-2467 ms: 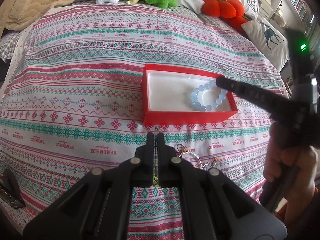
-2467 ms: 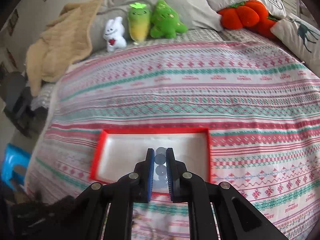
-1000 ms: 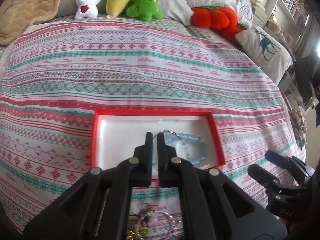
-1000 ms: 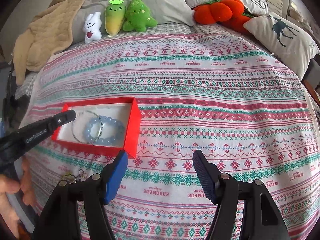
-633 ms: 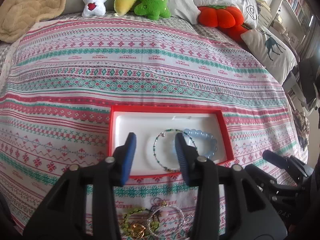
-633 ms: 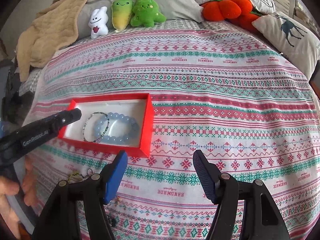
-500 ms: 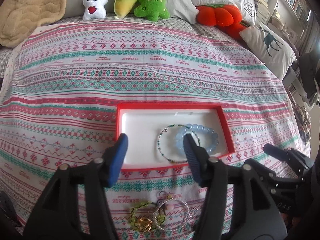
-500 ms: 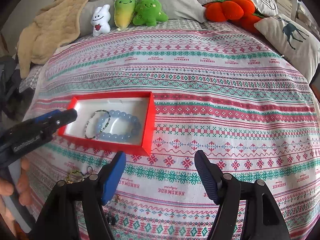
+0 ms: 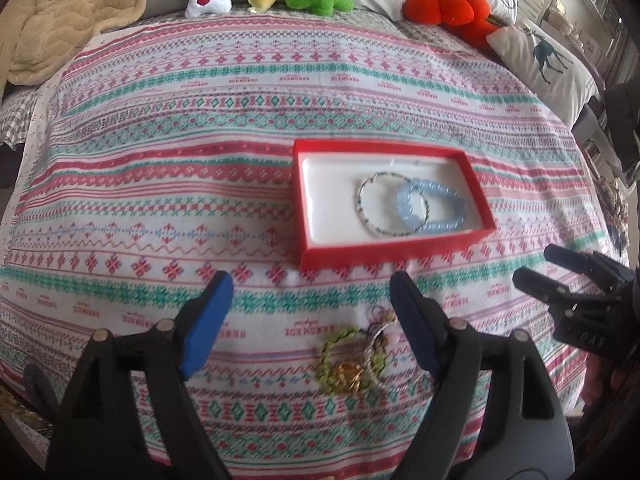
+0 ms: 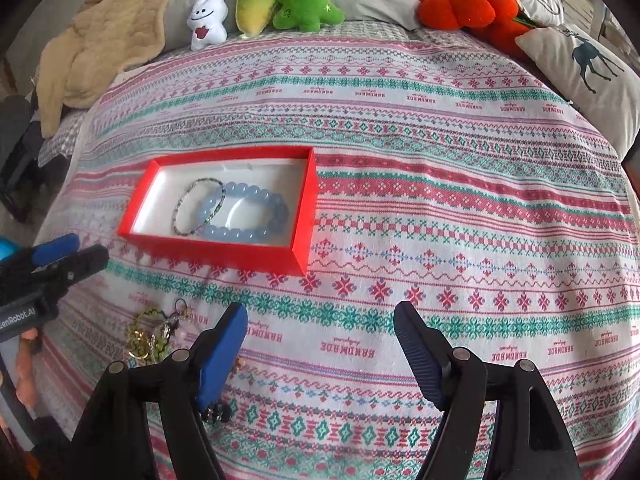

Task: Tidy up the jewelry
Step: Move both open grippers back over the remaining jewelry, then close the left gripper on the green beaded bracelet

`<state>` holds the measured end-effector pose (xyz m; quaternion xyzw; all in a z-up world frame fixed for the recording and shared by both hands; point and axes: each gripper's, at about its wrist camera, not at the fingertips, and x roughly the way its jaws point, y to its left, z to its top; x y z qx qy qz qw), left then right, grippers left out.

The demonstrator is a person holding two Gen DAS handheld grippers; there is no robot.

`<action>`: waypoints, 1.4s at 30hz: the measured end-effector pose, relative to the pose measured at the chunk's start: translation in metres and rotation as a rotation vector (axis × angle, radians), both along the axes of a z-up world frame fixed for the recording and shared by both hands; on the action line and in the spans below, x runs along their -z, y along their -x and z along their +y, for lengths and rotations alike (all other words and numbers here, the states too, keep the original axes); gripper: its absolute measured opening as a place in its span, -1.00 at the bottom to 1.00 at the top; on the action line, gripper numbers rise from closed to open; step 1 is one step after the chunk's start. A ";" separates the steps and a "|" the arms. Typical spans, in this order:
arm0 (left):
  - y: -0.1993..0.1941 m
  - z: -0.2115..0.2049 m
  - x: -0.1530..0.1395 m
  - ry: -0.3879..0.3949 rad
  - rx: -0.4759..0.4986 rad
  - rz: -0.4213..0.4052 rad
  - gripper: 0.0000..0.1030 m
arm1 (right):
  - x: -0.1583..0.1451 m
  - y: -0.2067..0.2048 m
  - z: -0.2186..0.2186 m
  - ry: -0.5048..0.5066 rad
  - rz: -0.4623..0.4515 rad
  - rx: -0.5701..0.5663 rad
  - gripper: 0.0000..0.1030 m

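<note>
step: we go for the next piece from the loose pile (image 9: pixel 356 360), both grippers empty over the bed (image 9: pixel 160 184).
left gripper (image 9: pixel 308 300): fingers wide and opening further, nothing between them; pile sits just under its right finger (image 9: pixel 412 332).
right gripper (image 10: pixel 320 334): fingers wide, opening too, nothing held; the pile shows by its left finger (image 10: pixel 220 356), toward the bed's near edge.
box: red box (image 9: pixel 384 252) lies mid-bed, just beyond the pile; white lining, open top.
already in: blue bead bracelet (image 9: pixel 434 210) and thin beaded bangle (image 9: pixel 394 206), overlapping, toward the box's right end.
pile: green cord loop, gold bits and a silvery ring tangled together; we cannot tell how many pieces.
how to: we judge best to centre one gripper on a single outer loop, pinch only that strand, lift slowly so the rest drops off.
risk: tangle probably drags neighbours along; soft bedding gives under the fingers.
drop spot: left end of the box lining is bare, so we aim there.
</note>
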<state>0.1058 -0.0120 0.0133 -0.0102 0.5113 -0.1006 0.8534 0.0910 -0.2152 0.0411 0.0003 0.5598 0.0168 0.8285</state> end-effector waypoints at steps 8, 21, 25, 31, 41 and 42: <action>0.015 0.014 0.024 -0.028 0.015 0.096 0.58 | 0.007 0.015 0.008 0.009 0.040 -0.025 0.52; 0.035 0.020 0.043 0.005 0.052 0.165 0.58 | 0.027 0.029 0.021 0.051 0.106 -0.065 0.53; 0.035 0.016 0.043 0.049 0.060 0.170 0.58 | 0.029 0.032 0.022 0.058 0.109 -0.072 0.53; 0.028 0.007 0.042 0.090 0.060 0.174 0.53 | 0.031 0.032 0.024 0.061 0.116 -0.077 0.53; 0.008 0.005 0.051 0.124 0.060 0.203 -0.38 | 0.031 0.030 0.027 0.060 0.118 -0.078 0.53; 0.007 0.004 0.052 0.124 0.061 0.204 -0.41 | 0.031 0.030 0.026 0.059 0.117 -0.078 0.53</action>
